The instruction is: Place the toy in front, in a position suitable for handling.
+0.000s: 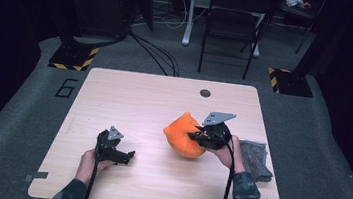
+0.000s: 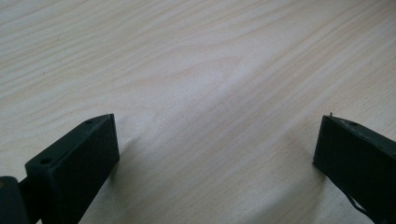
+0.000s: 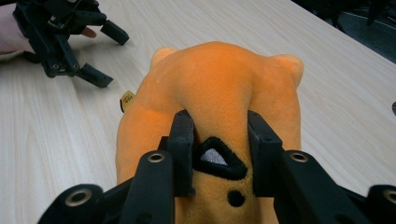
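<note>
The right gripper (image 1: 199, 136) pinches a fold of the orange plush toy (image 1: 184, 134) between its two black jaws, near the toy's black-stitched nose, and the toy sits right of the middle of the wooden table (image 1: 134, 95), nearer the right edge than the left. The left gripper (image 1: 125, 156) rests low near the front edge, left of the middle, its jaws spread wide over bare wood and well apart from the toy. A grey cloth (image 1: 257, 159) lies at the right edge just beyond the right hand (image 1: 226, 153), and a dark round hole (image 1: 205, 93) sits near the far edge, with nothing between gripper and toy.
</note>
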Motion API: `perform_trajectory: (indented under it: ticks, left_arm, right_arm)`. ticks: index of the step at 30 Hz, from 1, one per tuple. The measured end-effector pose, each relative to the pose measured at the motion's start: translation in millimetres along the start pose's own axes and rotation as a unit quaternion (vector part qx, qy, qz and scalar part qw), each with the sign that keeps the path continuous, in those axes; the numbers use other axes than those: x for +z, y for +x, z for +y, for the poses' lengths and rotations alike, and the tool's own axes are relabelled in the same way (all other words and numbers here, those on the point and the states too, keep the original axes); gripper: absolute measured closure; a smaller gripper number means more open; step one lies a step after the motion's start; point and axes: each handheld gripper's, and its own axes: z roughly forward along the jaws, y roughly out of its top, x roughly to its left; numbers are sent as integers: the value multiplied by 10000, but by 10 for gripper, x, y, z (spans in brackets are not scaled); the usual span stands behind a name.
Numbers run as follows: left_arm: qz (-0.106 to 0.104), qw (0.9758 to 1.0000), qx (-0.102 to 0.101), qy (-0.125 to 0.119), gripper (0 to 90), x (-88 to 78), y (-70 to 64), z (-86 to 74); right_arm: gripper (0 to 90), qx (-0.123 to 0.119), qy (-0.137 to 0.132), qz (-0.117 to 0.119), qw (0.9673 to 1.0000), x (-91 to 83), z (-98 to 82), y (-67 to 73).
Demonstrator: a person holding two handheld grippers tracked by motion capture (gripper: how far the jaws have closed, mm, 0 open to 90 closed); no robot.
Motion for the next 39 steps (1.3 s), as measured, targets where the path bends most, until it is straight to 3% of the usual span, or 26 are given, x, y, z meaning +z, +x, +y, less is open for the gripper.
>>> perform_trajectory:
  ticks: [8, 11, 13, 15, 19, 23, 28, 29, 31, 35, 39]
  left_arm:
    - [-20, 10000, 48, 7, 0, 9, 12, 11]
    - [-19, 10000, 34, -5, 0, 11, 10, 11]
    - [-19, 10000, 33, -5, 0, 10, 10, 10]
    - [-23, 10000, 45, -1, 0, 10, 10, 11]
    - [-15, 10000, 41, 21, 0, 4, 8, 10]
    - [-41, 10000, 67, -6, 0, 2, 3, 3]
    - [-165, 9996, 204, 113, 10, 22, -12, 63]
    - [-223, 9996, 132, 80, 17, 34, -33, 81]
    - [-310, 9992, 255, 84, 20, 28, -54, 138]
    - [-569, 9980, 167, -232, 45, -7, -118, 255]
    - [-756, 9954, 238, -529, 72, -74, -174, 382]
  right_arm:
    - [665, -169, 150, 147, 9996, 55, -145, -53]
    - [663, -201, 316, 225, 9990, 141, -216, -59]
    - [656, -259, 563, 212, 9979, 230, -278, -50]
    - [640, -230, 456, 194, 9985, 243, -308, -58]
    - [478, -162, 481, 119, 9986, 211, -297, -73]
    - [307, -55, 319, 96, 9994, 145, -278, -78]
    - [149, 181, 173, -63, 9997, -5, -264, -62]
    - [148, 216, 143, -73, 9996, -29, -268, -64]
    - [137, 334, 64, -186, 9992, -91, -284, -69]
    - [128, 560, -20, -486, 9972, -244, -334, -77]
    - [128, 747, 29, -874, 9934, -377, -422, -100]
